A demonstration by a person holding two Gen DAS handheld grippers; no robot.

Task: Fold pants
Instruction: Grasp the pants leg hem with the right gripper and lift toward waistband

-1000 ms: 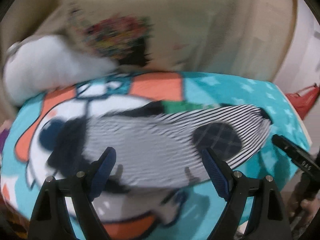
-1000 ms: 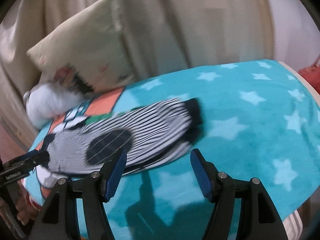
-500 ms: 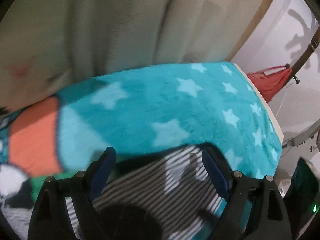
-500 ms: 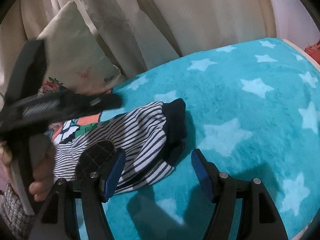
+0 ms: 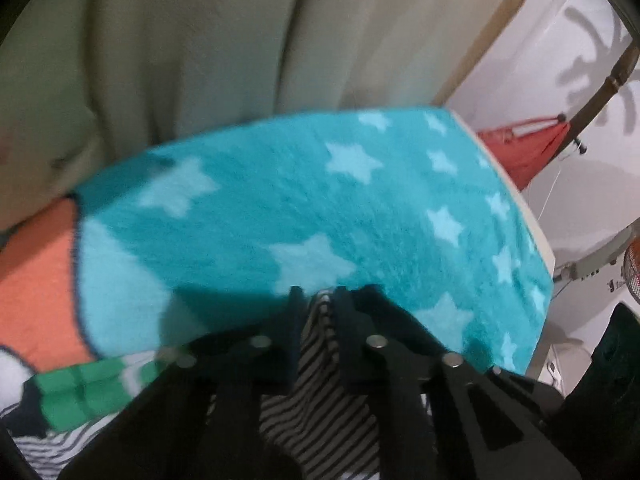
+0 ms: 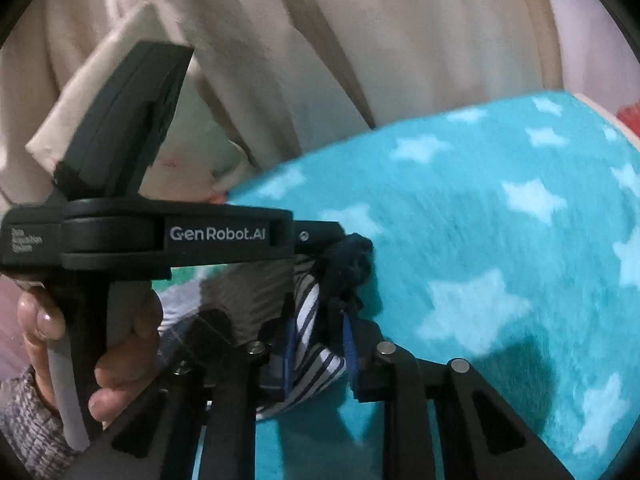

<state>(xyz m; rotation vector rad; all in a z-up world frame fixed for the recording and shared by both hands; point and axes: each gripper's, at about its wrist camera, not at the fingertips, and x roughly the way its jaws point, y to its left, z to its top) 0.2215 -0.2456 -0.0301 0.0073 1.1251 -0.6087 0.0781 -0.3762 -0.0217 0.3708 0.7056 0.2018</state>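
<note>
Both the left tongs (image 5: 318, 300) and the right tongs (image 6: 318, 320) are clamped on the cuff end of the striped pants (image 6: 308, 344) (dark cuff bunched between them), which lie on the teal star blanket (image 6: 500, 240) over the bed, so folding looks barely begun.

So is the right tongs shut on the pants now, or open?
Shut on them: in the right wrist view the right tongs pinch a bunch of the striped pants between their blue pads.
</note>
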